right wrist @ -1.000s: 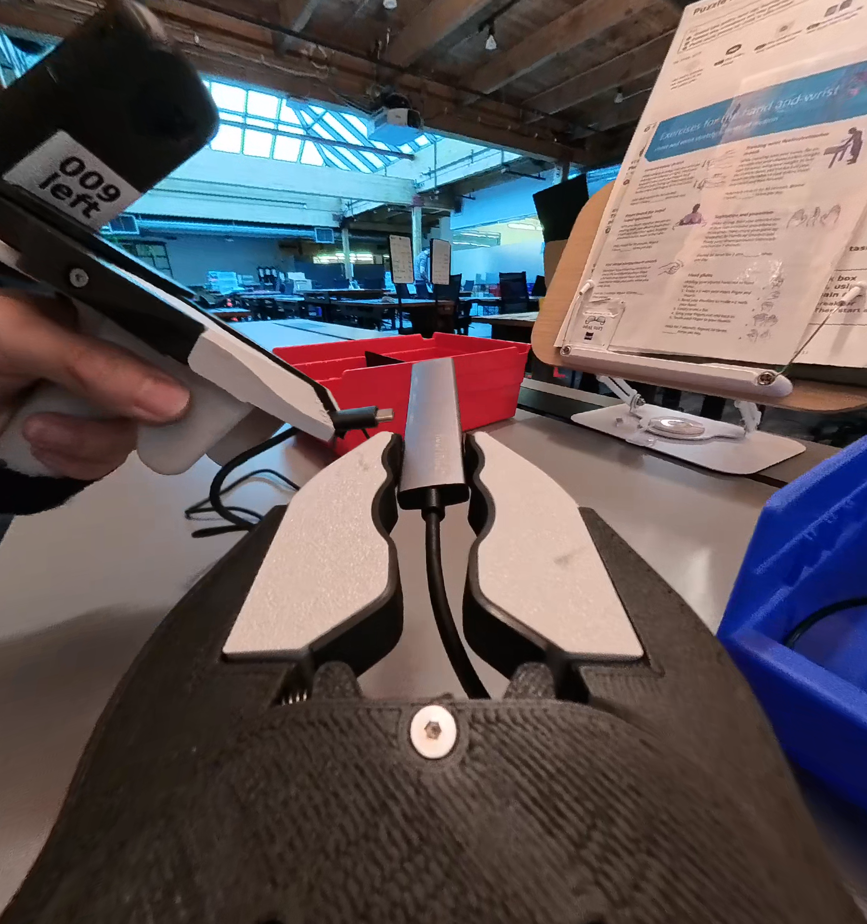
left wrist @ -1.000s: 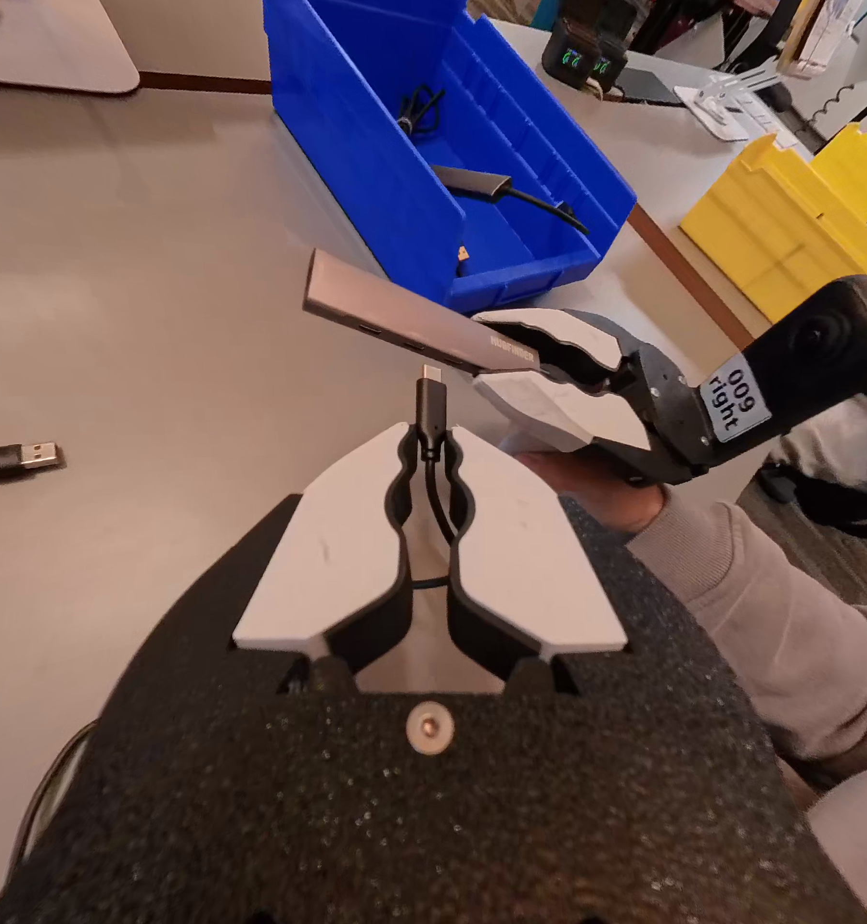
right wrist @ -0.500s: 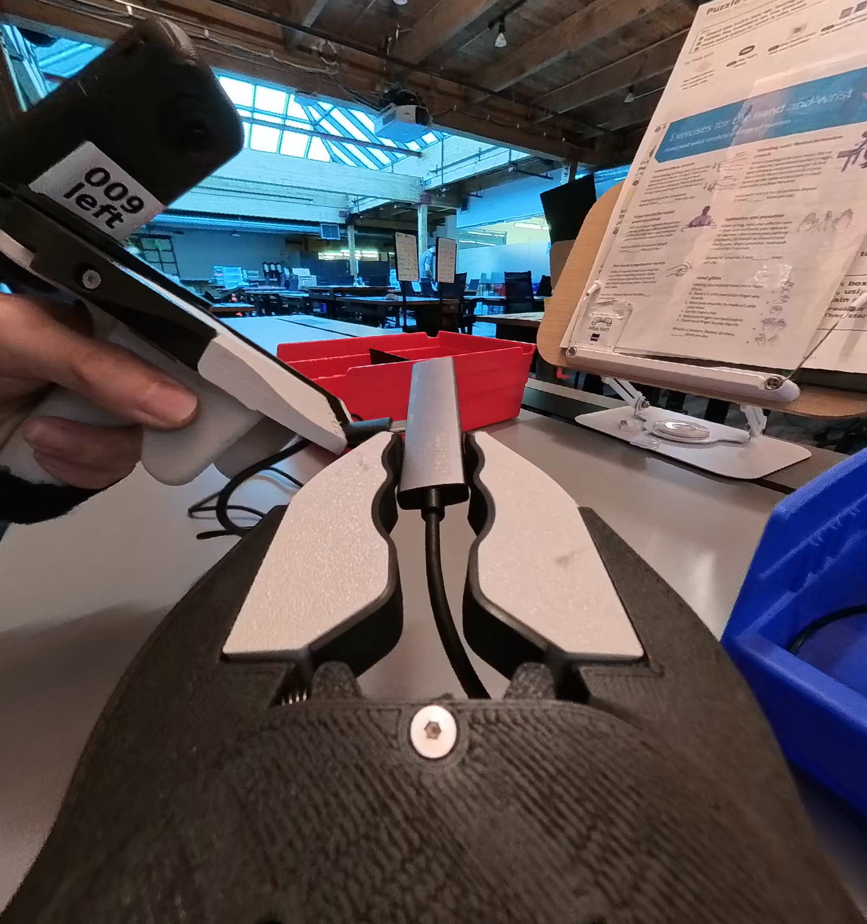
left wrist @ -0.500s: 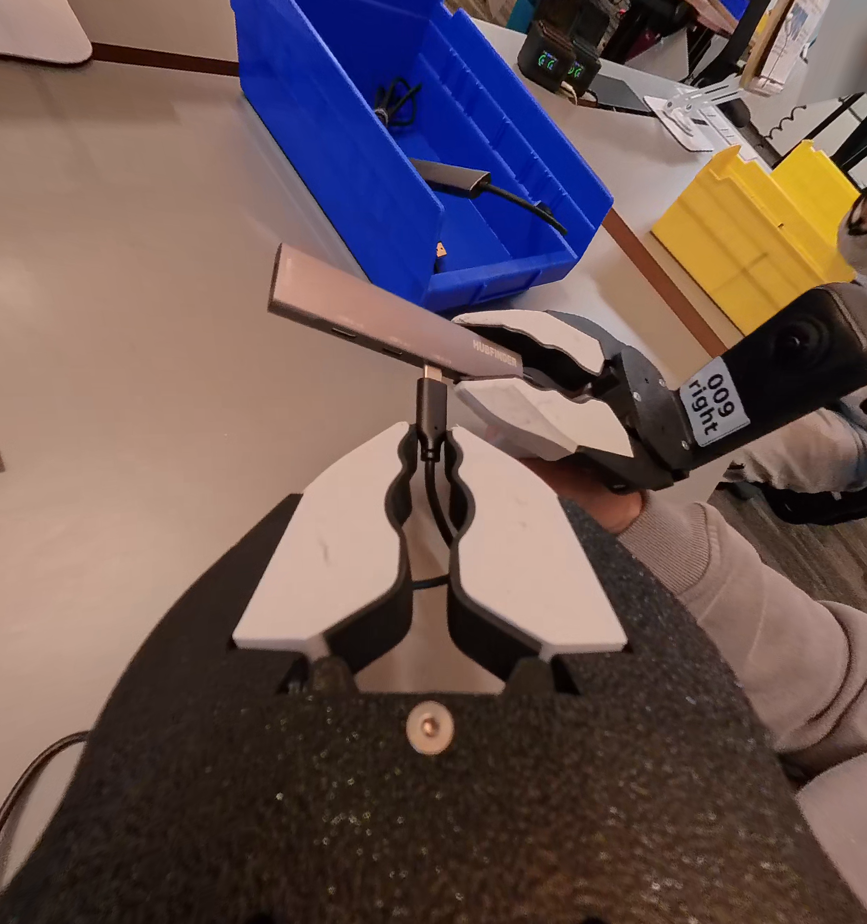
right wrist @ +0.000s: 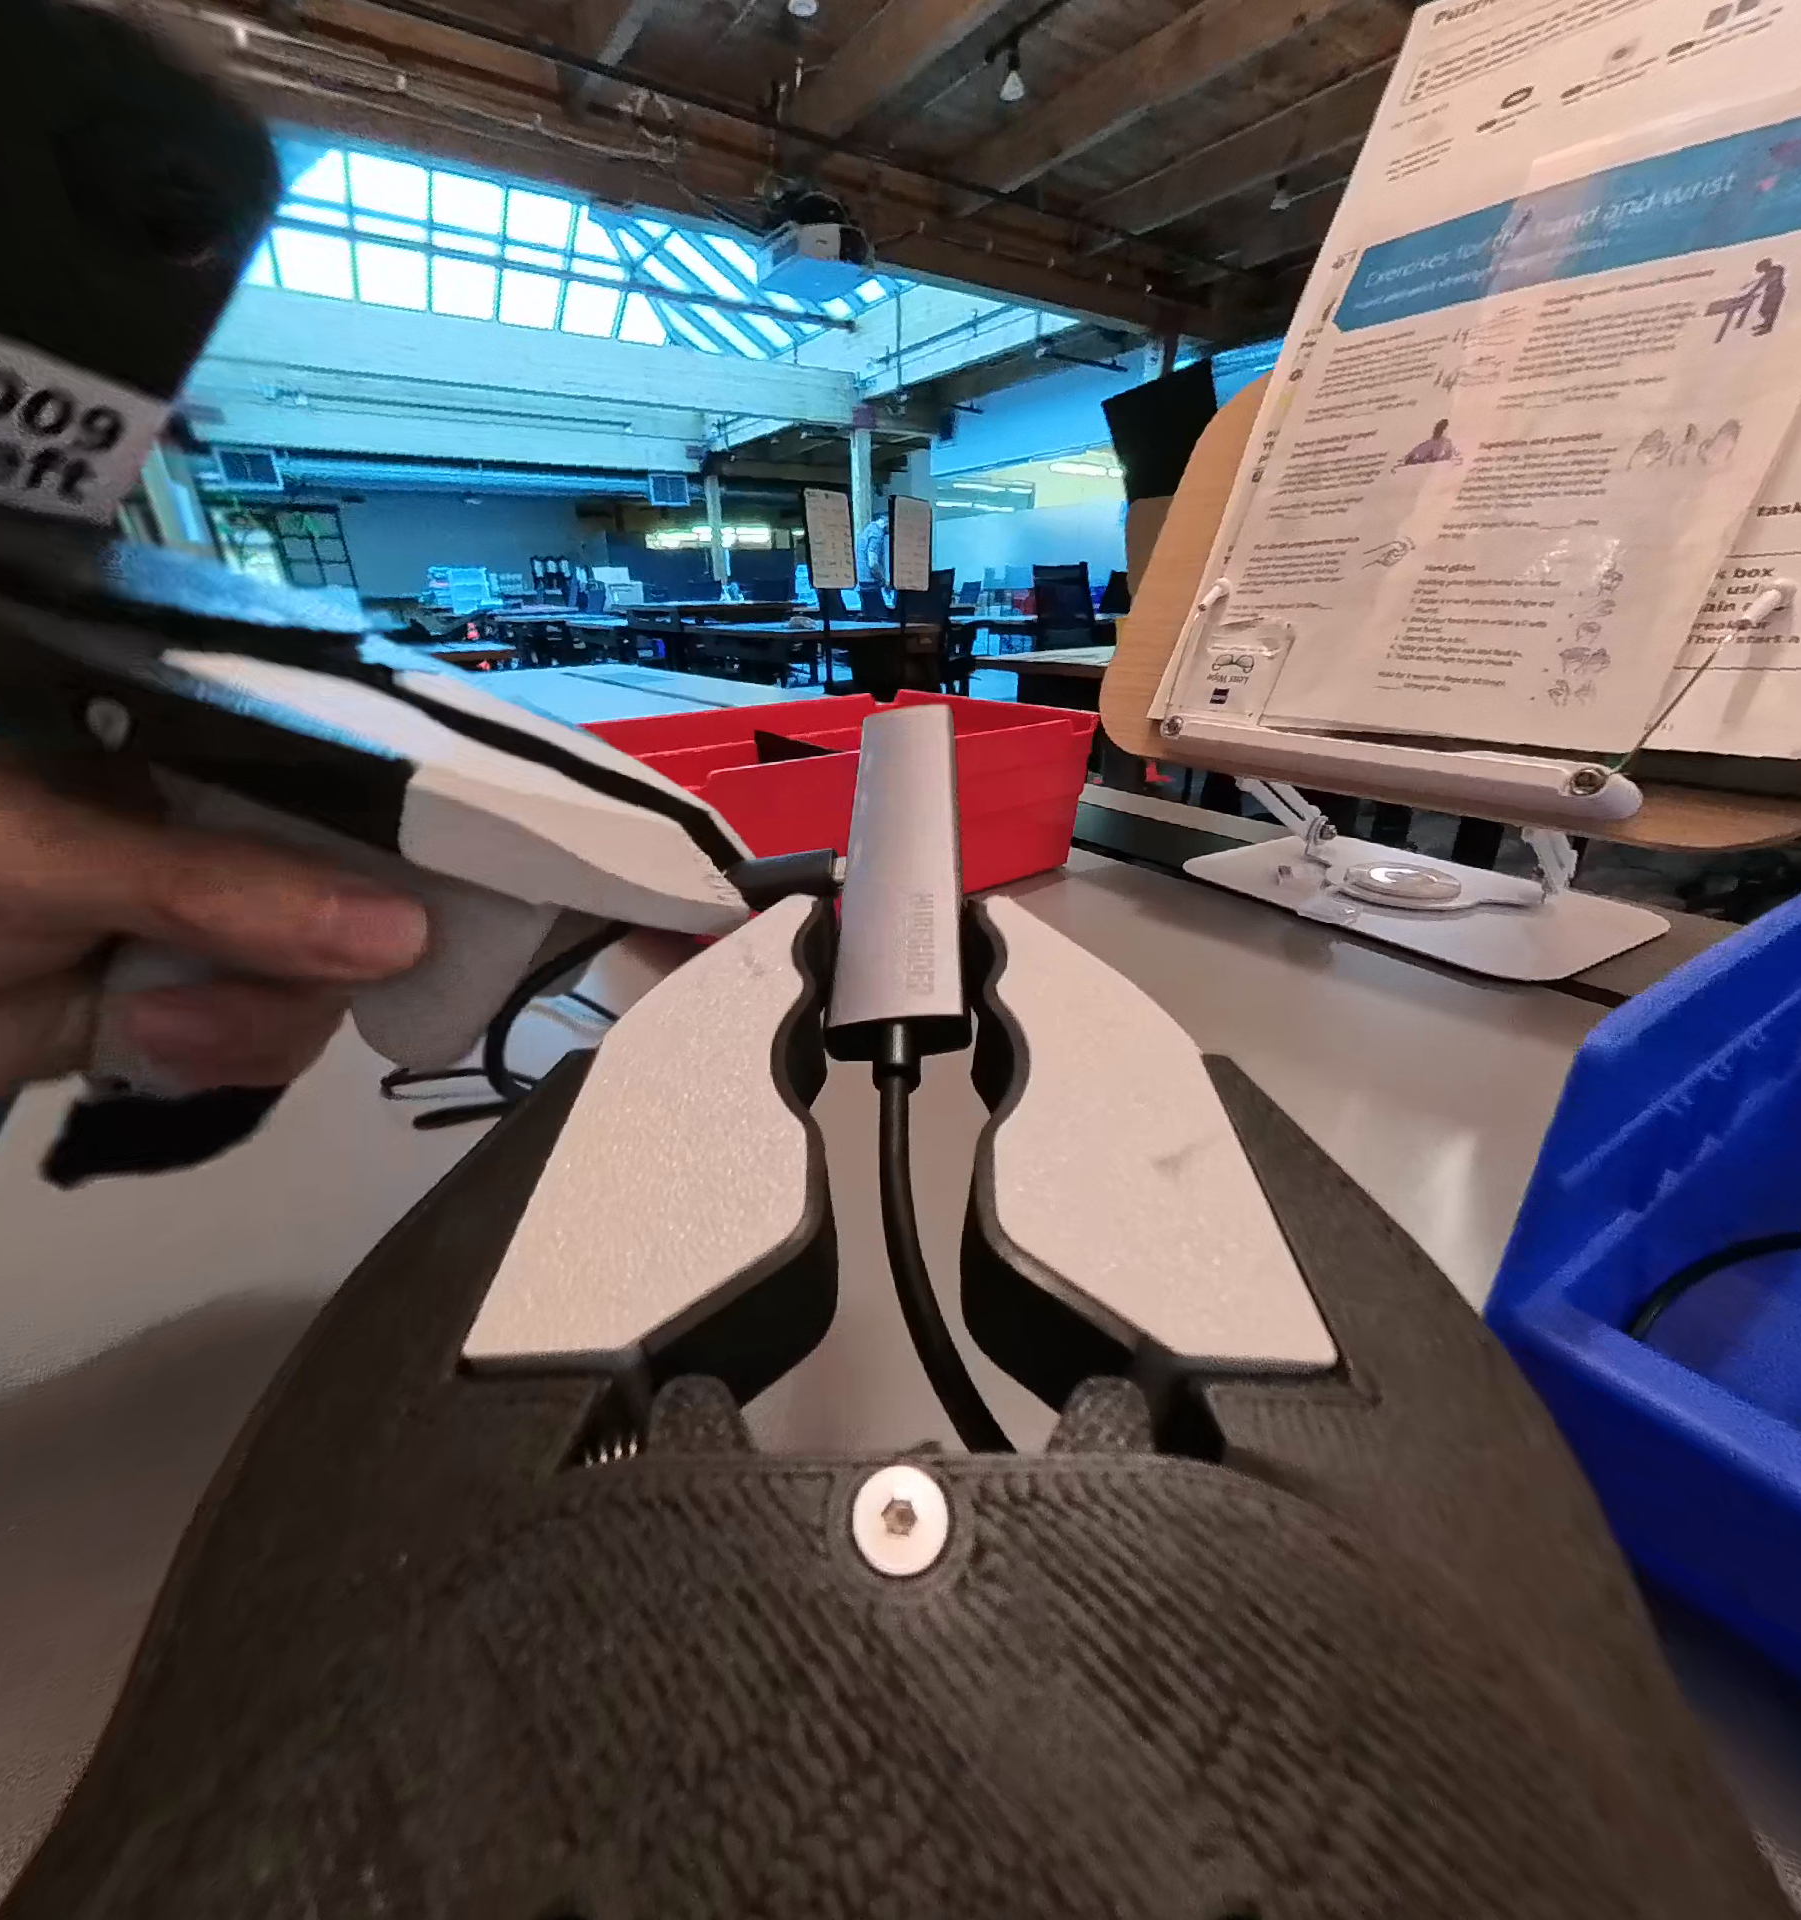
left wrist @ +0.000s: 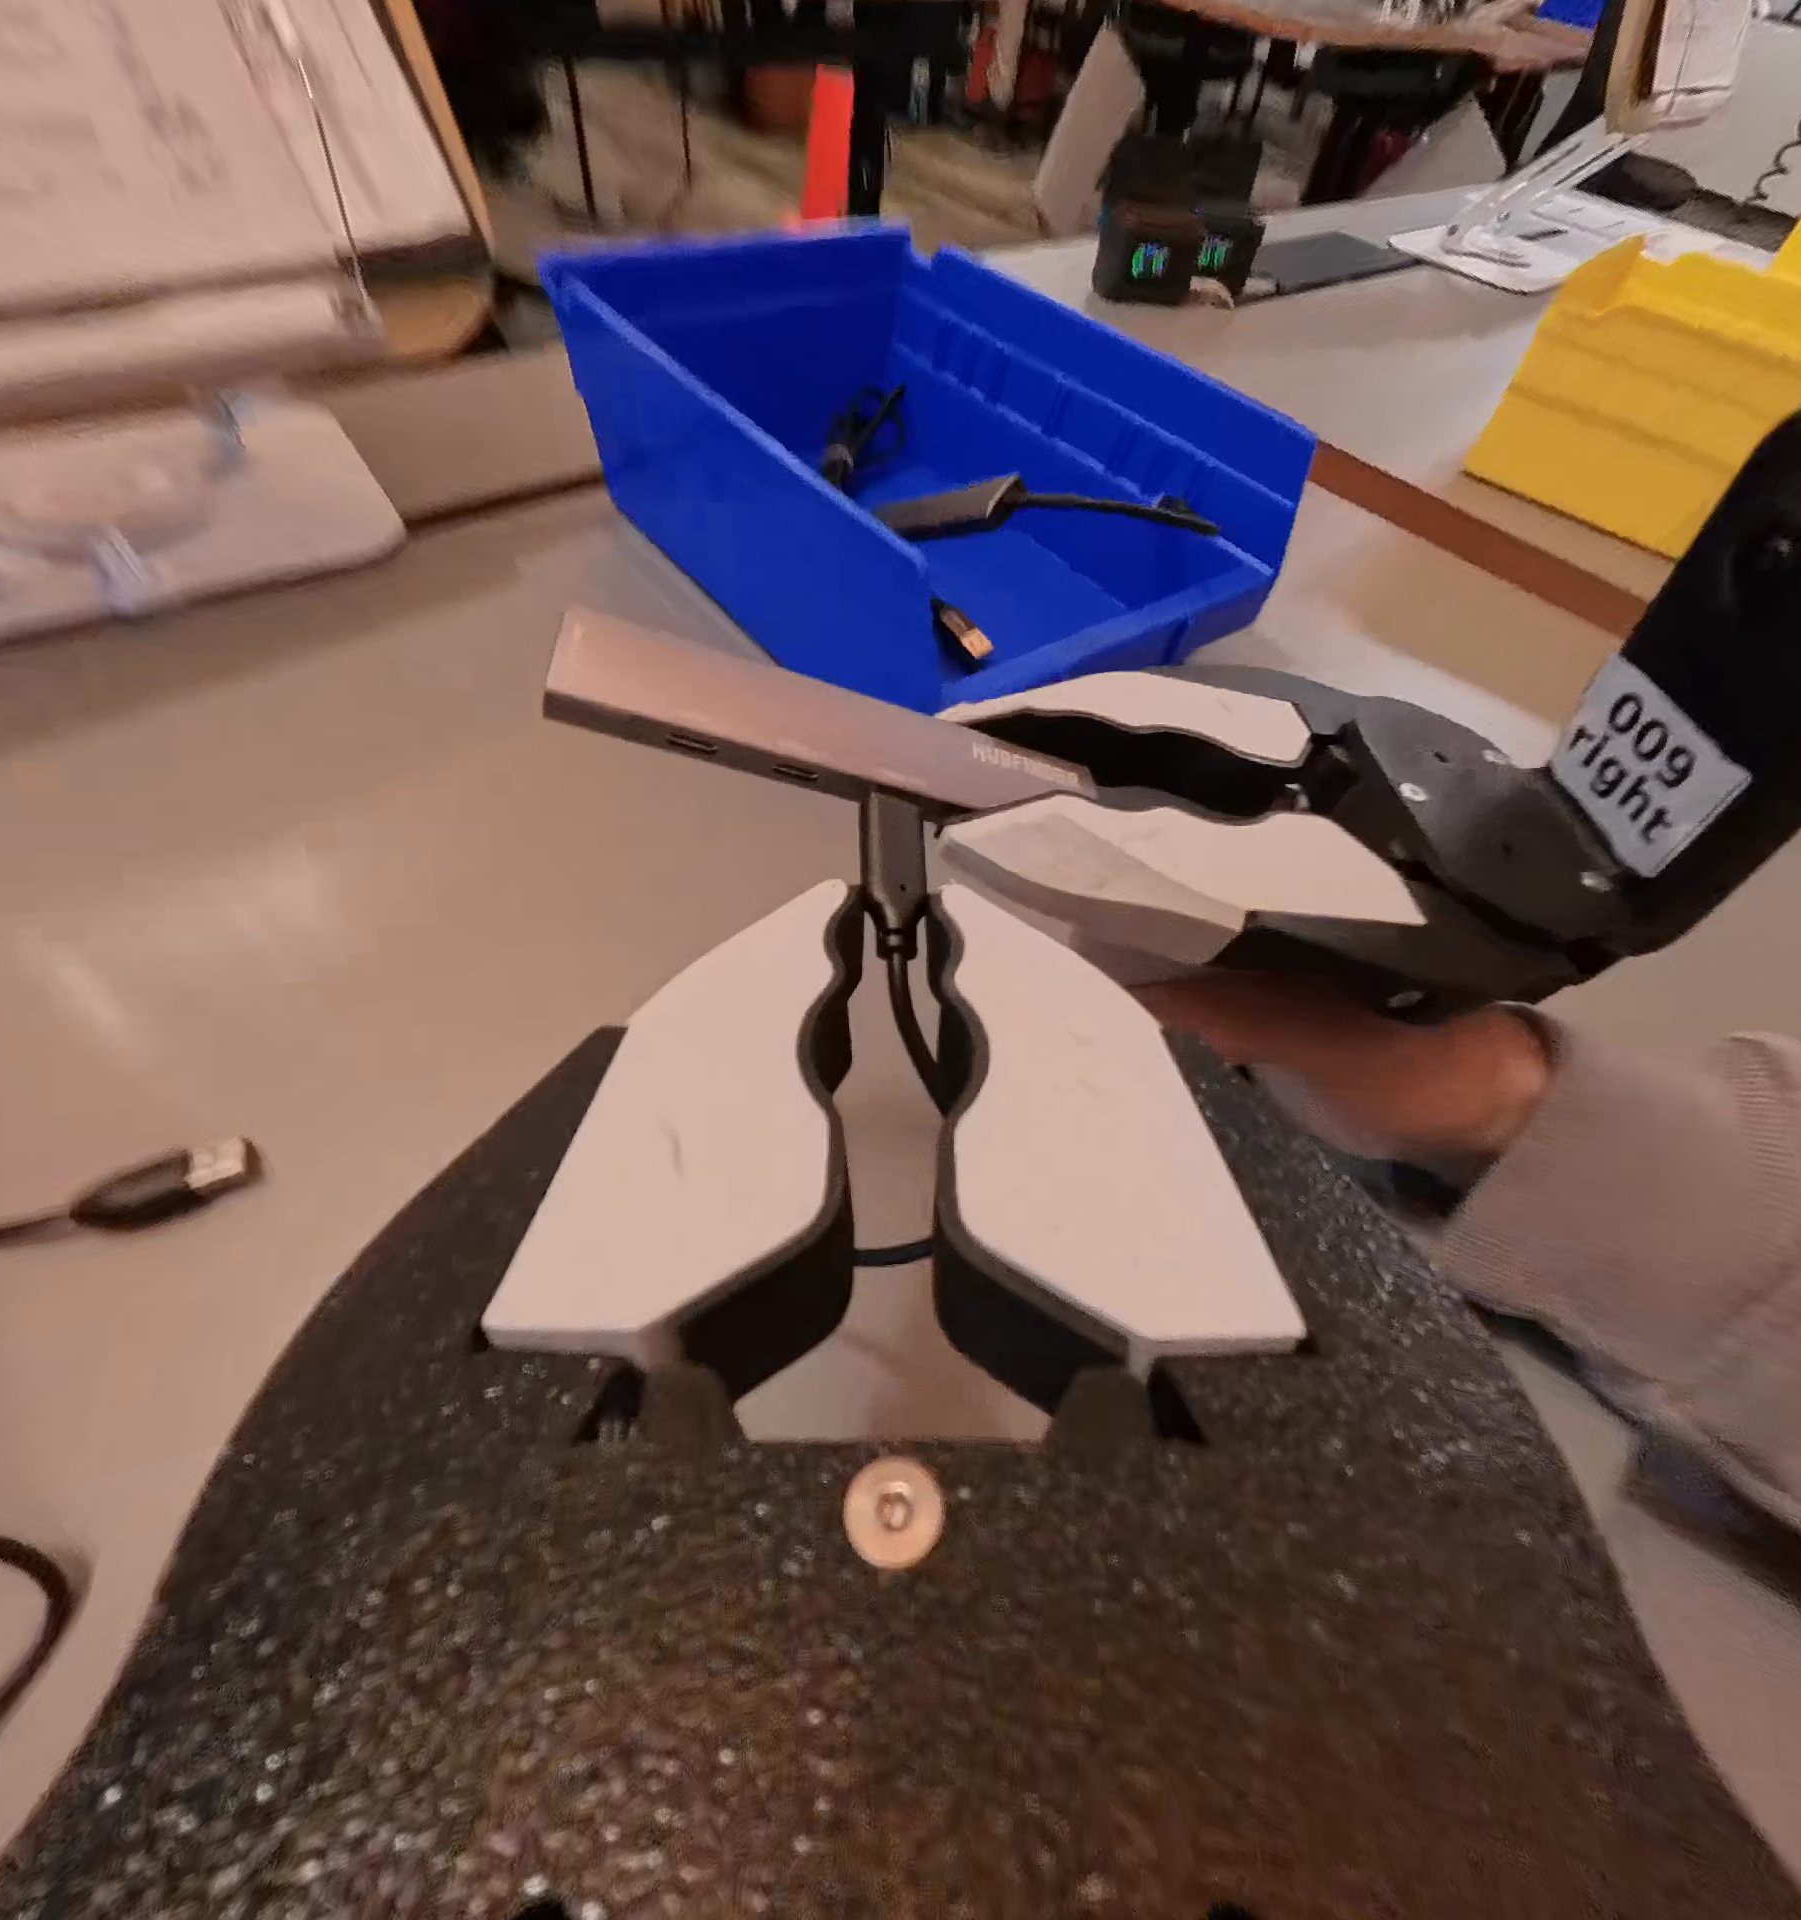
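My left gripper [left wrist: 894, 904] is shut on a black cable plug [left wrist: 894, 852] that points up into the side of a slim grey hub [left wrist: 771, 727]. The plug's metal tip is no longer visible and seems seated in a side port. My right gripper [right wrist: 896, 914] is shut on the cable end of the same grey hub [right wrist: 901, 842] and holds it above the table. The right gripper also shows in the left wrist view [left wrist: 1114, 800], and the left gripper in the right wrist view [right wrist: 740, 883], with its plug [right wrist: 787, 871] against the hub's left side.
A blue bin [left wrist: 771, 436] with cables and an adapter sits behind the hub; it also shows in the right wrist view [right wrist: 1706, 1299]. A red tray [right wrist: 823, 769], a document stand [right wrist: 1498, 520], yellow bins [left wrist: 1654, 384] and a loose USB plug [left wrist: 174, 1179] lie around on the grey table. Less than 4 cm separates the two grippers' tips.
The plug has moved up from just below the hub until its tip went into the hub's side. Both grippers shifted, so the blue bin now lies farther back.
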A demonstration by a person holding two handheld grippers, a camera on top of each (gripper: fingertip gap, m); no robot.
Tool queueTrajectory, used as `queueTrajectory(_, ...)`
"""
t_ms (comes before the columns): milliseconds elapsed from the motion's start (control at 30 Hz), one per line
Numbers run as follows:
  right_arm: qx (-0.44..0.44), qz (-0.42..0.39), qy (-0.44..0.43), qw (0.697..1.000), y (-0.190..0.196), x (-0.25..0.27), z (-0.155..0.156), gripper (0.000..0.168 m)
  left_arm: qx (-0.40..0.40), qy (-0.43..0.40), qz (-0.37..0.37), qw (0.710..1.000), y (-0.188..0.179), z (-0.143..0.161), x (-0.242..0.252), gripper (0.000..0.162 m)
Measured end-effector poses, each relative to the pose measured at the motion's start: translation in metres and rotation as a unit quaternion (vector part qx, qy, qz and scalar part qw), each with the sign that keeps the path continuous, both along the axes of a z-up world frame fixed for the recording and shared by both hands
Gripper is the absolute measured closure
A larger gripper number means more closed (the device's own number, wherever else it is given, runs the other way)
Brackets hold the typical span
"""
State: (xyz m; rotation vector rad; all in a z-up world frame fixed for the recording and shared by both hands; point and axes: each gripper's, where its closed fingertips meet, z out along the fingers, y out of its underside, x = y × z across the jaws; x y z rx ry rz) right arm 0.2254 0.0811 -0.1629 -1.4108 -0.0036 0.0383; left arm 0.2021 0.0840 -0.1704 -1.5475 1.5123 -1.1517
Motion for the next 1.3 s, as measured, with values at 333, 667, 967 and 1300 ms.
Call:
queueTrajectory(333, 0.003, 0.003, 0.009, 1.0, -0.001, 0.001, 0.001, 0.144, 0.255, -0.126, 0.059, 0.957, 0.006, 0.002, 0.006, 0.15)
queueTrajectory(667, -0.014, -0.006, -0.018, 1.0, 0.002, -0.004, -0.003, 0.143, 0.318, -0.087, 0.048, 0.943, 0.011, -0.001, 0.003, 0.151)
queueTrajectory(967, -0.051, 0.009, -0.04, 0.998, 0.008, -0.011, -0.011, 0.143, 0.306, -0.057, 0.006, 0.95, 0.016, -0.004, -0.003, 0.151)
queueTrajectory(1300, 0.043, -0.017, 0.091, 0.995, -0.015, 0.027, 0.007, 0.144, 0.216, -0.117, 0.018, 0.969, 0.031, 0.033, -0.023, 0.131)
